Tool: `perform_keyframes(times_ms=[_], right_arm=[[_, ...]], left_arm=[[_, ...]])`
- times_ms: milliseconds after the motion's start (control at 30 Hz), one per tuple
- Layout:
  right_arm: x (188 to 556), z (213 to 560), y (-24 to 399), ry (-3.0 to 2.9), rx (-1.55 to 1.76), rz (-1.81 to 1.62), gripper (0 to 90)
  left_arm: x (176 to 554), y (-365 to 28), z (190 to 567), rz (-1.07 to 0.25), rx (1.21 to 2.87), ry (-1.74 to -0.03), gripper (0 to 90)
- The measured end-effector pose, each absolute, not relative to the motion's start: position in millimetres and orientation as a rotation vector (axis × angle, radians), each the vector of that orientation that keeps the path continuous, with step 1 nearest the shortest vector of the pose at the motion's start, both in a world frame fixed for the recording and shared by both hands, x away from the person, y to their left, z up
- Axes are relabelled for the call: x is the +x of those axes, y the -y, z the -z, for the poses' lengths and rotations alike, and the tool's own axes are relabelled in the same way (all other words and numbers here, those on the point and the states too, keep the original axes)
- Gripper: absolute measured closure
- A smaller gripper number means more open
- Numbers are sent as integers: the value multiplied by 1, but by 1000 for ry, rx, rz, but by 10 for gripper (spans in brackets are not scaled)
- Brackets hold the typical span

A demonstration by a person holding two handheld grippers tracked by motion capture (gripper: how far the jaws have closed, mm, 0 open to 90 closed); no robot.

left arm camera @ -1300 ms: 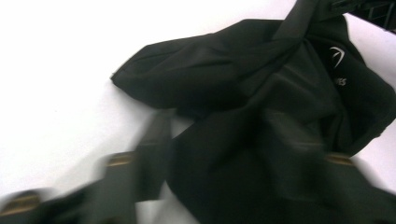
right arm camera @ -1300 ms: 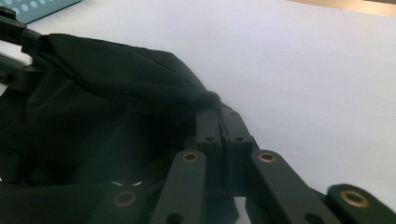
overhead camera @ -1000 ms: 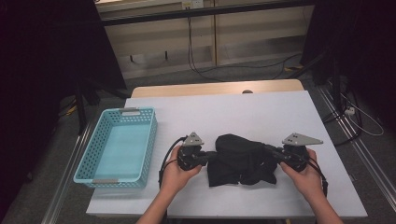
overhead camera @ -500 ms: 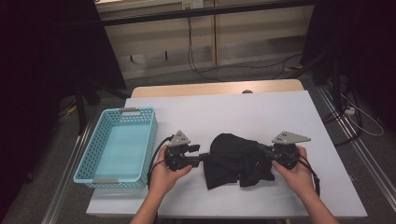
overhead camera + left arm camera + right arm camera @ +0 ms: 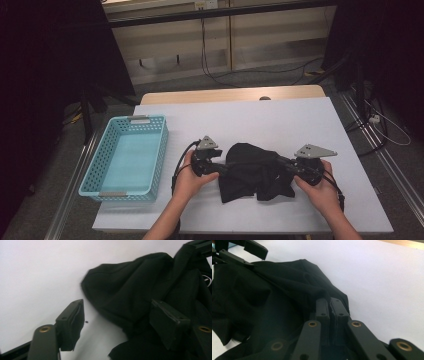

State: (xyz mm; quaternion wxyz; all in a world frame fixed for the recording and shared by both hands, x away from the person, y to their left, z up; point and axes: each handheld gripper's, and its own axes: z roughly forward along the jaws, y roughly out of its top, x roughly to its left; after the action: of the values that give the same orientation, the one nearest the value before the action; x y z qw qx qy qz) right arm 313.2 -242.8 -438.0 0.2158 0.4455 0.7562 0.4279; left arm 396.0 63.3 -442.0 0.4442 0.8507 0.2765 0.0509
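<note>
A crumpled black cloth [image 5: 252, 172] lies on the white table [image 5: 280, 120], near its front edge. My left gripper [image 5: 220, 168] is at the cloth's left edge. In the left gripper view its jaws [image 5: 120, 322] stand wide apart and have just been opening; a fold of the cloth [image 5: 130, 295] lies loose between them, nearer the right pad [image 5: 170, 322], with no pad pressing on it. My right gripper [image 5: 286, 166] is shut on the cloth's right side. In the right gripper view its pads [image 5: 331, 307] are pressed together, with the cloth [image 5: 274, 297] bunched around them.
A light blue plastic basket [image 5: 161, 150] stands empty on the table's left side, close to my left hand. Bare table stretches behind the cloth to the far edge, where a wooden strip [image 5: 230, 95] runs. Cables lie on the floor beyond.
The left gripper's jaws went from shut on the cloth to wide apart and let it go. That hand swung left, then came back to the cloth's edge. The right gripper kept still.
</note>
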Motion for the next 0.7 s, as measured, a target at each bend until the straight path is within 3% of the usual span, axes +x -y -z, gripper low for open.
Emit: perform_keyframes(times_ms=[133,167,200,233,267,433,633,700], right_arm=[[312,439,242,-2095,1235,-1191,849],[311,439,241,-2096,1233,-1188,840],[310,440,240,-2102,1234,-1191,814],[310,440,240,-2102,1234,-1191,814],[310,440,240,-2103,1236,-1193,790],[306,438,236,-2102,1239,-1209,640],[301,437,227,-2117,1251,-1250,354],[297,437,222,-2141,1220,-1232,307]], left_arm=[[393,-53,445,-127,2136,-632,277],[393,-52,446,-130,2142,-633,290],[394,-52,446,-125,2143,-644,366],[395,-53,447,-121,2142,-651,366],[396,-53,447,-129,2148,-652,410],[398,-58,443,-80,2165,-717,822],[398,-67,432,-69,2148,-730,847],[398,-71,429,-64,2141,-742,852]])
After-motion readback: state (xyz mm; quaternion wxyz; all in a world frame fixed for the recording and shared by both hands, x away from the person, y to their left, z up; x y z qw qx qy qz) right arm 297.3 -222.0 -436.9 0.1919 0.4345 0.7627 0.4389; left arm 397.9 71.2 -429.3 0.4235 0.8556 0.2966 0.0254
